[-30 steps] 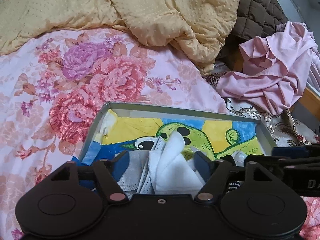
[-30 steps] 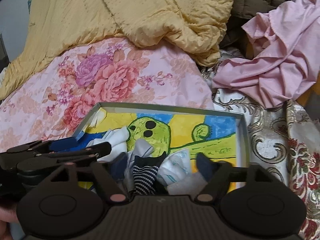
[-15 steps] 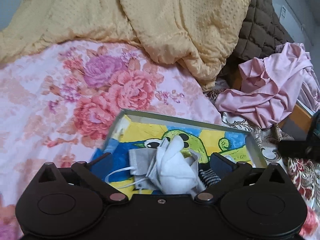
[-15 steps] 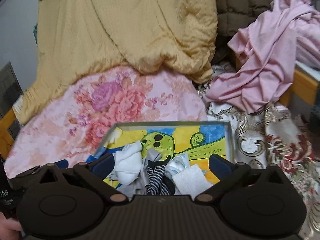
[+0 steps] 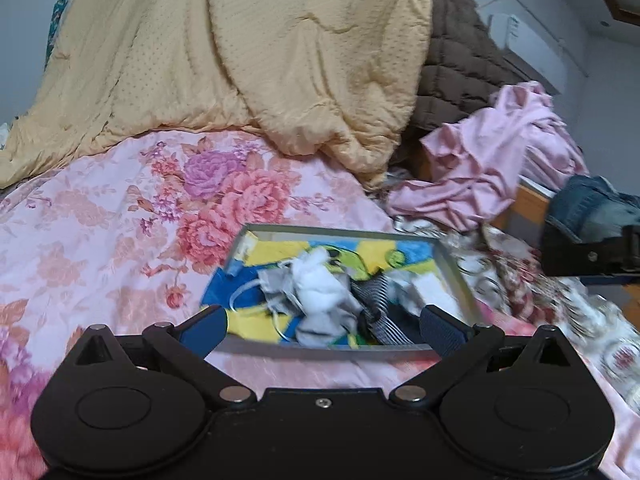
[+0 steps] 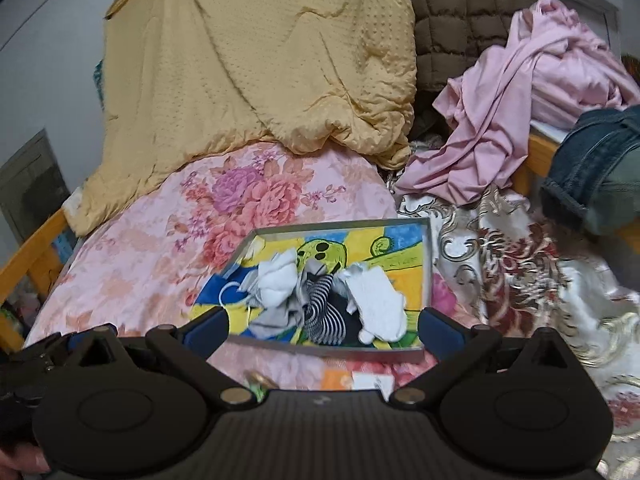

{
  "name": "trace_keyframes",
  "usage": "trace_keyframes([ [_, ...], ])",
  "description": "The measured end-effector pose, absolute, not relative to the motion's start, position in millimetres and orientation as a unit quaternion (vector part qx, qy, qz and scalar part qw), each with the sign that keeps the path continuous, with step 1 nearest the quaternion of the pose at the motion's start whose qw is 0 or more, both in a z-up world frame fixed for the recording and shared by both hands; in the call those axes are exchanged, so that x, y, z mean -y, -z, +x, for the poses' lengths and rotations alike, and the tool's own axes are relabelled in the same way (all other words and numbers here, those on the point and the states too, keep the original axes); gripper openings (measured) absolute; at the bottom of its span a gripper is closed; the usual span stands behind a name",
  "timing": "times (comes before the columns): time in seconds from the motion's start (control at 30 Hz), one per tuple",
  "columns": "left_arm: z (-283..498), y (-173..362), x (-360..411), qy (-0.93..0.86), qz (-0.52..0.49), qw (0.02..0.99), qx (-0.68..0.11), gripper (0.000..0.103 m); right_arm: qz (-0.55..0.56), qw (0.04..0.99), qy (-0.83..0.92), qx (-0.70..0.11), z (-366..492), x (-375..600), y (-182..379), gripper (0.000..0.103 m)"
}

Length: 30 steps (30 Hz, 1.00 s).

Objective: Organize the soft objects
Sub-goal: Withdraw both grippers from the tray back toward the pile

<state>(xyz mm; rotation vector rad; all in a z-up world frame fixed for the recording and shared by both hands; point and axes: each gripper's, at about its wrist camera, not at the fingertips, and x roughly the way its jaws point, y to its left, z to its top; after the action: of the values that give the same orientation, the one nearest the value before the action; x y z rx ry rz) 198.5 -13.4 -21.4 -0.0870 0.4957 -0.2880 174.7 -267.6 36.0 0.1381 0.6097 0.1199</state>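
Left wrist view: left gripper [image 5: 324,330] had its fingers spread wide w/ nothing between them, above the near rim of the tray [image 5: 454,270]. Tray sat on the floral bedspread [image 5: 120,232]; white sock [image 5: 320,284], grey mask [image 5: 276,286] & striped sock [image 5: 374,300] lay piled inside.

Right wrist view: right gripper [image 6: 322,330] likewise spread, empty, at the tray's [image 6: 427,264] near edge. White sock [image 6: 278,280], striped sock [image 6: 322,308] & white cloth [image 6: 378,304] lay inside. Yellow quilt [image 6: 260,60] & pink garment [image 6: 520,112] lay beyond.
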Motion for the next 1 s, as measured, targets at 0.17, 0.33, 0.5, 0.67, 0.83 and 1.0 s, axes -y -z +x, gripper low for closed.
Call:
trace_keyframes([
  [0.17, 150.3, 26.9, 28.7, 0.164, -0.019, 0.953, -0.253, 0.102, 0.06, 0.952, -0.057, -0.295, 133.0, 272.2, -41.1, 0.103],
  [0.33, 119.5, 37.1, 37.9, 0.164, -0.018, 0.945, -0.282, 0.102, 0.084, 0.948, -0.05, -0.304, 100.9, 279.2, -36.5, 0.103],
  [0.5, 97.1, 40.0, 44.9, 0.163, -0.016, 0.941, -0.297, 0.102, 0.088, 0.946, -0.055, -0.308, 78.9, 281.5, -33.9, 0.103],
  [0.67, 82.4, 43.9, 51.4, 0.166, -0.006, 0.939, -0.302, 0.102, 0.094, 0.946, -0.049, -0.307, 65.1, 285.3, -34.9, 0.103],
  [0.83, 74.0, 50.3, 59.0, 0.174, 0.017, 0.936, -0.304, 0.102, 0.094, 0.946, -0.041, -0.309, 61.2, 289.8, -34.3, 0.103],
  [1.0, 66.6, 63.6, 73.2, 0.192, 0.082, 0.932, -0.295, 0.102, 0.096, 0.944, -0.029, -0.315, 60.3, 295.8, -30.6, 0.103],
])
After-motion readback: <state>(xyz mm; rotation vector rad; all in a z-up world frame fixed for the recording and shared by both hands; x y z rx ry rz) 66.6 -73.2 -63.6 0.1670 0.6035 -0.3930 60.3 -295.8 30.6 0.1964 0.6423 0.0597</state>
